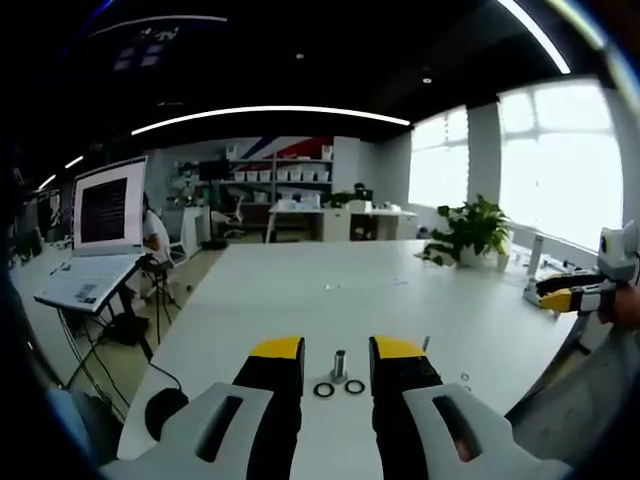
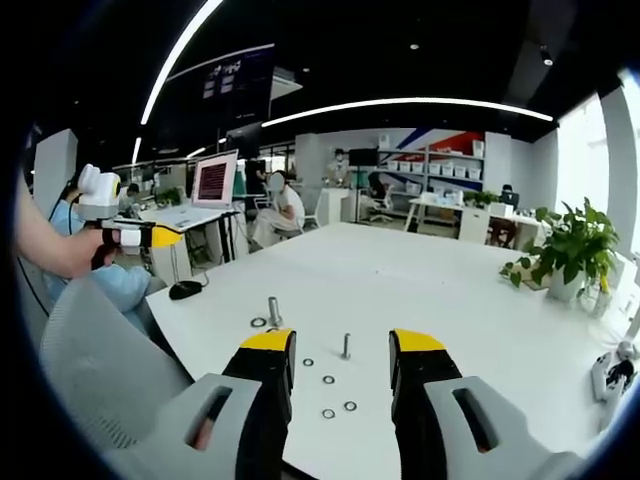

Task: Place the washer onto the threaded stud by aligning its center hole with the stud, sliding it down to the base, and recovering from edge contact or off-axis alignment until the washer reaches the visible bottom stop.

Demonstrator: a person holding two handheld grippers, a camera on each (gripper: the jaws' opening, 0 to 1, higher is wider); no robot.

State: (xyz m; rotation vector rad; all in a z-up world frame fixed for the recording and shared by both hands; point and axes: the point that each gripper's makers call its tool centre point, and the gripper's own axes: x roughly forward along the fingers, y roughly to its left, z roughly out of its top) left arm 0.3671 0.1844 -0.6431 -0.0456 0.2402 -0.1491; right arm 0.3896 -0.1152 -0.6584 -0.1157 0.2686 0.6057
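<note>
White bench (image 1: 300, 290), both grippers empty, no washer picked yet.
Left gripper (image 1: 337, 352) fingers open, straddling the stud (image 1: 339, 365) with two washers (image 1: 323, 390) lying at its foot. Right gripper (image 2: 343, 345) fingers open over a thinner stud (image 2: 346, 346) and loose washers (image 2: 328, 380). Pinch one washer by its rim, keep it level, centre the hole over the stud before lowering.

Both hand-held grippers, left (image 1: 337, 347) and right (image 2: 343, 339), gape empty
</note>
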